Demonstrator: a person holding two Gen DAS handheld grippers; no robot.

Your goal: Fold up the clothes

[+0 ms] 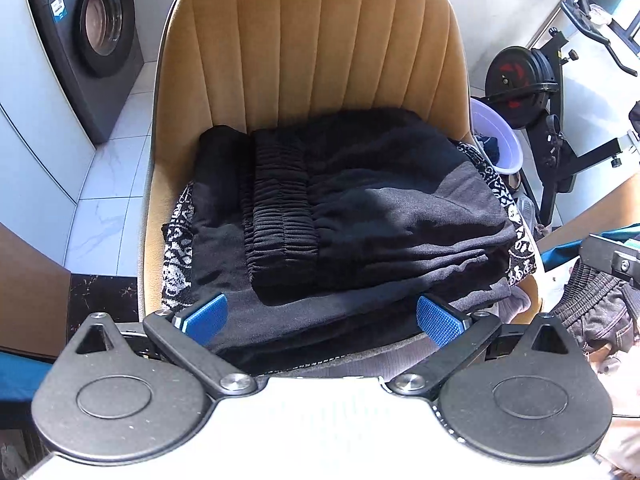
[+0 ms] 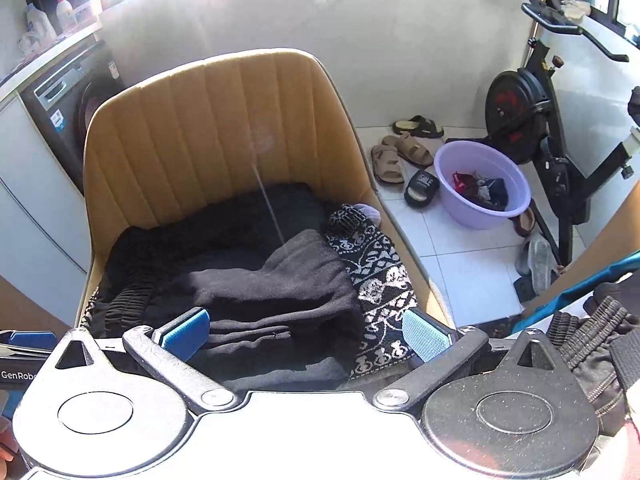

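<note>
A stack of folded black garments (image 1: 360,216) lies on the seat of a tan padded chair (image 1: 320,40), the top one showing a ribbed elastic waistband (image 1: 280,208). A black-and-white patterned garment (image 2: 380,284) lies under the stack and sticks out at its sides. My left gripper (image 1: 322,320) is open at the stack's near edge, its blue pads (image 1: 208,318) apart with nothing between them. My right gripper (image 2: 306,332) is open too, hovering over the front of the black garments (image 2: 264,292). A dark grey garment with an elastic band (image 2: 592,344) lies at the right.
A washing machine (image 1: 92,40) stands to the left of the chair. On the tiled floor to the right are a lilac basin with clothes (image 2: 480,184), several sandals (image 2: 400,156) and an exercise bike (image 2: 536,120). A brown surface edge (image 1: 592,216) lies at the right.
</note>
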